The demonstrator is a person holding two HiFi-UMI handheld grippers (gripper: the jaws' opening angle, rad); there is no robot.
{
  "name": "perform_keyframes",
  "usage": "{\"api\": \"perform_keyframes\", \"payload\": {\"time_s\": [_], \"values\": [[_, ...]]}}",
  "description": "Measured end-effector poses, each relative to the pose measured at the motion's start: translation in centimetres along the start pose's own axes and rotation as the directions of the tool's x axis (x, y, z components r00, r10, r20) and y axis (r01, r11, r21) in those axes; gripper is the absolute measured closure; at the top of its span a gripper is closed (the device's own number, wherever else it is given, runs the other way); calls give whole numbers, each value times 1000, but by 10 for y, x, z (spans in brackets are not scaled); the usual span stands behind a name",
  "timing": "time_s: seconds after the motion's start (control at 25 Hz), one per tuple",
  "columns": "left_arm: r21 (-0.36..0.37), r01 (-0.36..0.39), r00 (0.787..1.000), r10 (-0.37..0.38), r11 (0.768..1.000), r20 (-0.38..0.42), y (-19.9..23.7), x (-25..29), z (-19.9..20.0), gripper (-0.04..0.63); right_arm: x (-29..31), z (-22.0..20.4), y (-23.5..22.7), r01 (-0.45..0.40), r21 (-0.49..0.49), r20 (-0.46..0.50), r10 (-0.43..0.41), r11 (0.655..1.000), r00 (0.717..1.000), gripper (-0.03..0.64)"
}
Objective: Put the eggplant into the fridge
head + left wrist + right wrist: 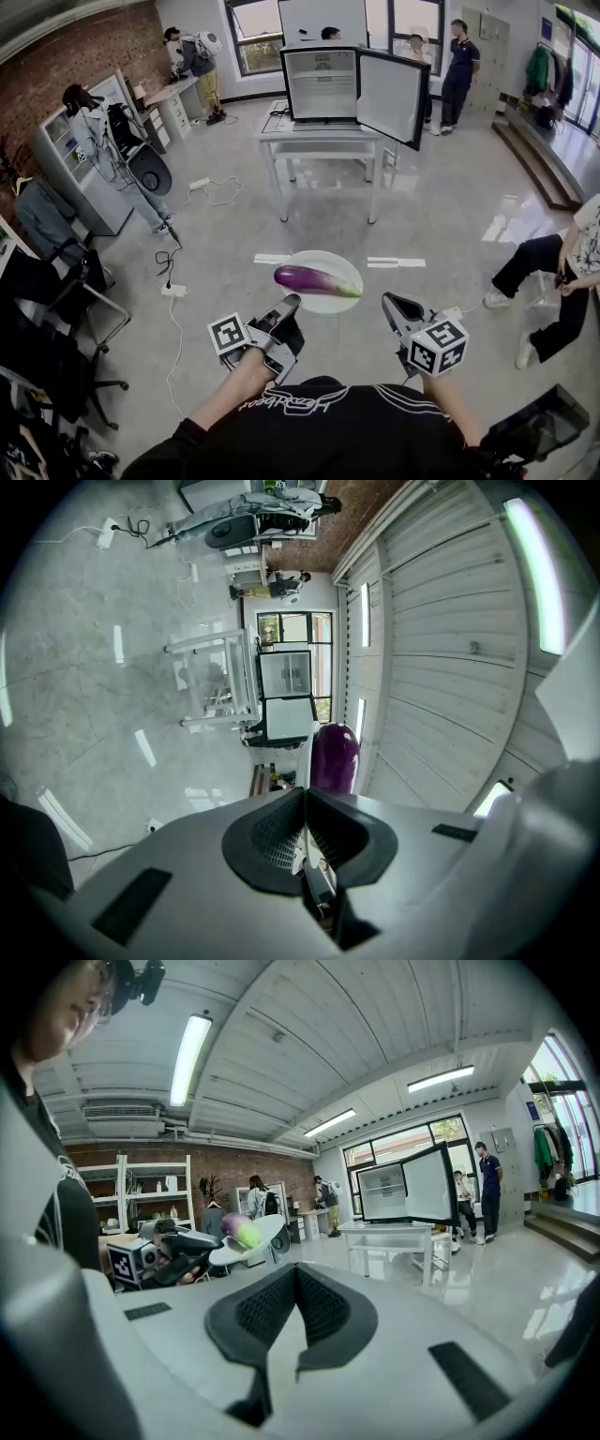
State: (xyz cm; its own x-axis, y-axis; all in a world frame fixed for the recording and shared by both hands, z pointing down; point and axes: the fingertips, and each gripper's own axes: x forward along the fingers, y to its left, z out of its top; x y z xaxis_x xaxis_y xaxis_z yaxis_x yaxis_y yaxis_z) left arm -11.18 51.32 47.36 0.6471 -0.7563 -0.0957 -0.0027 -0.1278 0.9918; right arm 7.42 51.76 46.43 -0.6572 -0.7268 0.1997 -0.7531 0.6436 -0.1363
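Eggplant on a held plate, fridge ahead.
Head view: the glossy purple eggplant point(314, 280) lies crosswise on a round white plate point(323, 258), its rim pinched by the left gripper point(289, 305); the open white fridge point(323, 84) stands at 12 o'clock, well apart. Left gripper view: eggplant at 12 o'clock. Right gripper view: right gripper point(298, 1269) pressed together, empty; eggplant at 10 o'clock.

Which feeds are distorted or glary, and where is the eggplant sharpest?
Head view: mild fisheye bend, floor glare, eggplant sharpest here. Left gripper view: scene turned sideways, strongly bowed, eggplant clear. Right gripper view: bowed, ceiling lamp blown out, eggplant small and soft.
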Motion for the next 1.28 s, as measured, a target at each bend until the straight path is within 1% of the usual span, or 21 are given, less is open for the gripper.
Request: {"api": "perform_keyframes", "payload": {"time_s": [0.12,0.28,0.48,0.68,0.8,0.96,1.16,1.28], "values": [[-4,3,1000,-3,1000,13,-3,-2,3,578,5,4,2,-14,-3,-7,14,1000,1000,609],[-5,-2,1000,2,1000,30,0,-23,0,578,5,-3,20,-35,-11,-6,35,999,999,609],[-11,-17,999,18,1000,39,-1,-23,6,578,14,5,29,-73,-64,-4,72,995,997,609],[-11,-15,999,16,1000,41,-1,-19,9,578,17,-1,29,-109,-41,6,109,993,994,609],[-11,-15,999,16,1000,33,-4,-3,12,578,19,5,18,-107,-43,12,107,993,994,609],[-7,-11,1000,11,1000,14,-5,16,16,578,16,23,3,-116,10,97,114,993,989,609],[-15,5,1000,-5,1000,-18,10,19,22,578,24,4,1,-71,3,80,71,997,994,609],[-23,7,1000,-7,1000,-29,16,34,29,578,31,2,-15,-46,22,74,44,999,996,609]]}}
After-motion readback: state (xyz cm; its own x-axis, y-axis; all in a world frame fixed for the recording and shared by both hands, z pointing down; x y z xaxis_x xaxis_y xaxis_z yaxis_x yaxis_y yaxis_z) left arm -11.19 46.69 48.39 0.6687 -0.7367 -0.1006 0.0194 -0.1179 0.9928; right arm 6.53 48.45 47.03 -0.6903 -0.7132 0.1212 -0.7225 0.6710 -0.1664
